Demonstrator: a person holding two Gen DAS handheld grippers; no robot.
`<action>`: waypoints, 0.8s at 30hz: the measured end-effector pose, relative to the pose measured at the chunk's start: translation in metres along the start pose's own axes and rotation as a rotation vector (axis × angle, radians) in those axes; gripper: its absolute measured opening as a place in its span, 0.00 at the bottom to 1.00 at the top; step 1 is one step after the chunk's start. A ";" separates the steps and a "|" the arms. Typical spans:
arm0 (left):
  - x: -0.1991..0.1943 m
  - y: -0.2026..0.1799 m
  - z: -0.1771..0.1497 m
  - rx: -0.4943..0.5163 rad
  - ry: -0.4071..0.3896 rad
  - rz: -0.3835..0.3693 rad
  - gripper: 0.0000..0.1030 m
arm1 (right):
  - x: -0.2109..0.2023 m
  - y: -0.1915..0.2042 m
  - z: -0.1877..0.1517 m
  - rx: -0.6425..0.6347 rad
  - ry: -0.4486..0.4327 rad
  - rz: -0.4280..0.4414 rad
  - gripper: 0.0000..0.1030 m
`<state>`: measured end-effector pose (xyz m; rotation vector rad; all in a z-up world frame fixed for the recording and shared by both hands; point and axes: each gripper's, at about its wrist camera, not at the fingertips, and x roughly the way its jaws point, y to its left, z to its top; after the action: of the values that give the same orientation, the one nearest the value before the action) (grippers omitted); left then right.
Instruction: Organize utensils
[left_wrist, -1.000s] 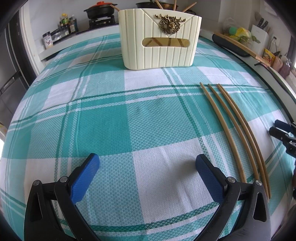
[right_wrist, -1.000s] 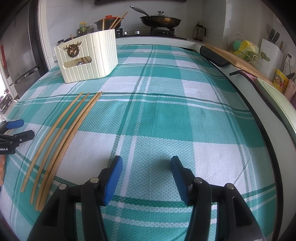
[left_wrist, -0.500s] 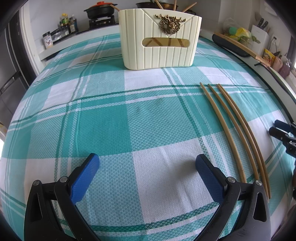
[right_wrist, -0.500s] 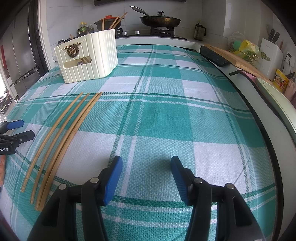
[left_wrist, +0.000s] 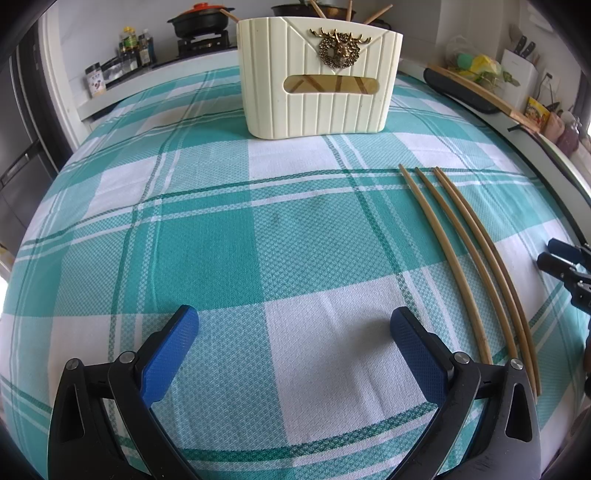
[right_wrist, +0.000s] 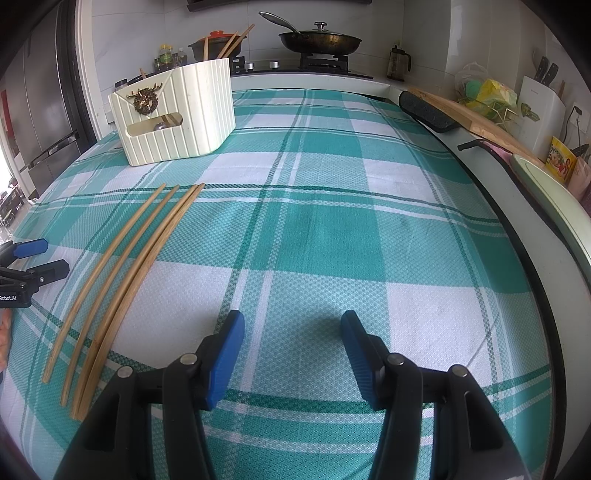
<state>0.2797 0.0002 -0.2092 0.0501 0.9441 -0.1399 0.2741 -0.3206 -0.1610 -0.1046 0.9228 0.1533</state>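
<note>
Left claw (left_wrist: 293, 334) is released, blue pads spread wide over the teal plaid cloth (left_wrist: 207, 236) with nothing between them. Right claw (right_wrist: 291, 345) is also released and empty, gap a bit narrower. The four chopsticks (right_wrist: 122, 273) lie on the cloth between the two claws, at about 10 o'clock from the right one. The cream holder (left_wrist: 319, 79) stands at 12 from the left claw, sticks poking out. Only readable writing: "Robot.AI" on the left claw's side in the right view.
</note>
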 end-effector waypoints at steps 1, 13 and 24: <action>0.000 0.000 0.000 0.000 0.000 -0.001 1.00 | 0.000 0.000 0.000 0.000 0.000 0.000 0.54; -0.020 -0.028 0.023 -0.064 -0.029 -0.185 0.99 | 0.000 0.000 0.000 0.001 0.000 0.000 0.54; 0.001 -0.058 0.016 0.027 0.008 -0.073 0.99 | 0.000 0.000 0.000 0.001 0.000 0.000 0.54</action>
<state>0.2854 -0.0587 -0.1998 0.0407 0.9526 -0.2198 0.2739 -0.3208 -0.1608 -0.1039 0.9230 0.1531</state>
